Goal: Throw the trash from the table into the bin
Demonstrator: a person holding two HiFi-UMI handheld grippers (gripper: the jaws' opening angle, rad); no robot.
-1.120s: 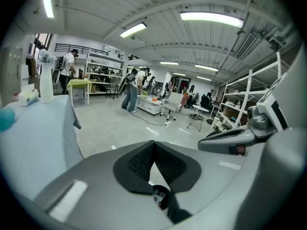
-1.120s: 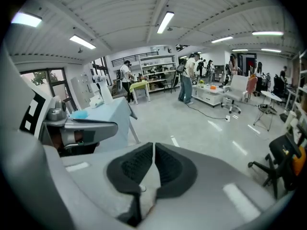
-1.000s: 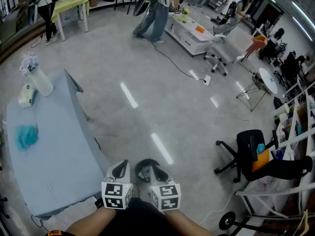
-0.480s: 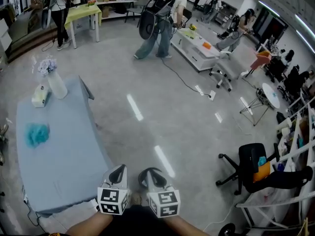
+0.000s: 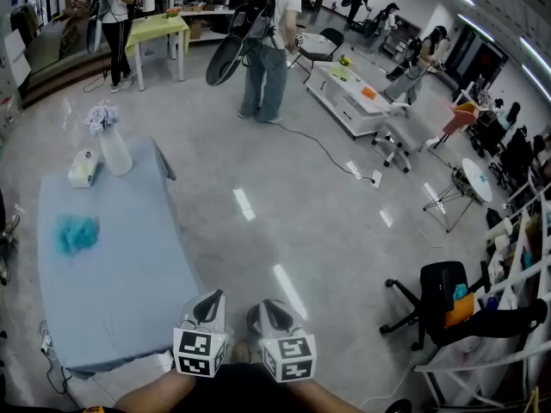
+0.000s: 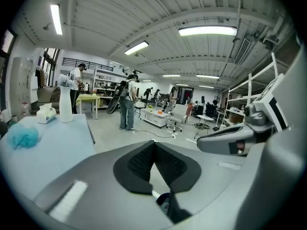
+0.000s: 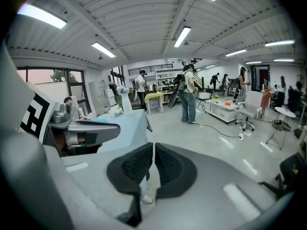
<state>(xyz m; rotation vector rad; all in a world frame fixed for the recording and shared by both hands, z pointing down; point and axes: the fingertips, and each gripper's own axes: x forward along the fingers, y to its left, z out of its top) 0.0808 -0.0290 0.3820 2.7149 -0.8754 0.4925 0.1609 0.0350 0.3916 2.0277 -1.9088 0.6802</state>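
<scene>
Both my tongs are closed with nothing pinched in them. The left tongs [image 5: 209,300] and right tongs [image 5: 269,308] sit side by side low in front of me, tips out over the floor [image 5: 284,188], just off the near right corner of the surface [image 5: 120,274]. The trash, a crumpled teal wad [image 5: 77,233], is lying on the surface over toward its left edge, well apart from both tongs. At the far end there's a white vase [image 5: 114,153] with flowers and a tissue box [image 5: 83,169] just beside it. Across the room a person with a backpack [image 5: 269,46] stands by a low white table.
</scene>
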